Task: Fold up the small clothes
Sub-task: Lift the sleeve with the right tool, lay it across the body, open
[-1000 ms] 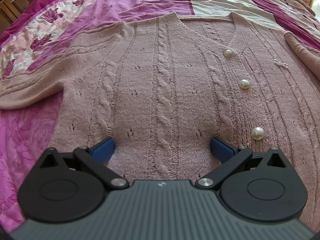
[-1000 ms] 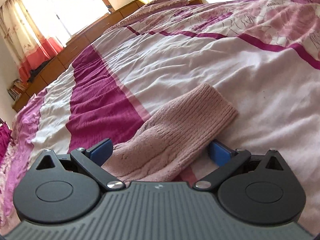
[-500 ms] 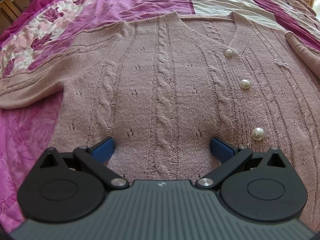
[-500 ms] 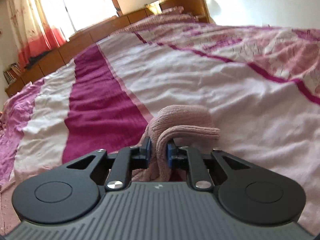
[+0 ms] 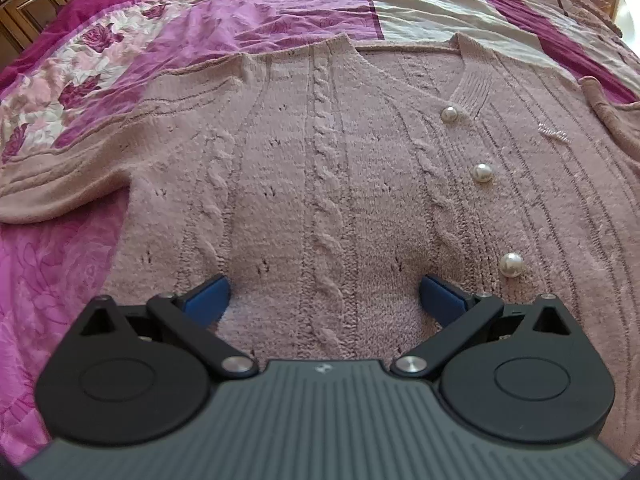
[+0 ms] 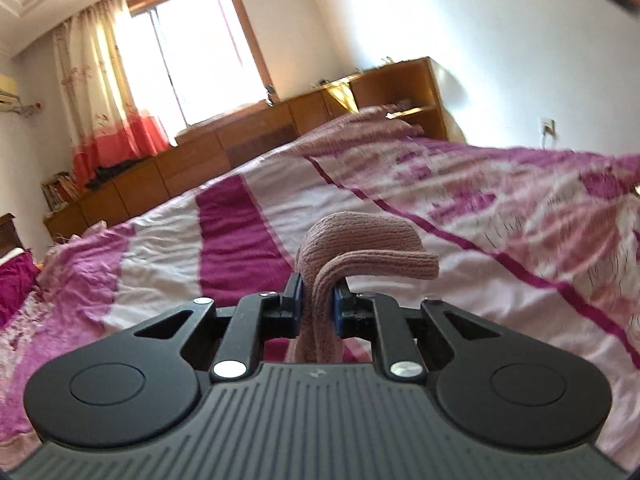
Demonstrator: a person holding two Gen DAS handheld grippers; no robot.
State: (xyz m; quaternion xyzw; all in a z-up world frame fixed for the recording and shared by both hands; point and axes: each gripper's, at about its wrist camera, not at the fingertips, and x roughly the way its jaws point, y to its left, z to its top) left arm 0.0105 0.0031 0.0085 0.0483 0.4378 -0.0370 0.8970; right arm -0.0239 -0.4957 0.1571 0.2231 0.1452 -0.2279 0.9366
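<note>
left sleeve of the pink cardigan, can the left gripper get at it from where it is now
Probably yes. The left gripper is open and holds nothing, low over the cardigan front. The left sleeve lies flat and uncovered on the bedspread, with nothing between.

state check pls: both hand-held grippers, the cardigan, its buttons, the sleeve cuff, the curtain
left hand-held gripper: open, over the cardigan's lower front, gripping nothing
right hand-held gripper: shut on the sleeve cuff
cardigan: spread flat on the bedspread, front up
pearl buttons: three visible; fastened or not, cannot tell
sleeve cuff: pinched, lifted off the bed, end drooping to the right
curtain: drawn aside, window uncovered
</note>
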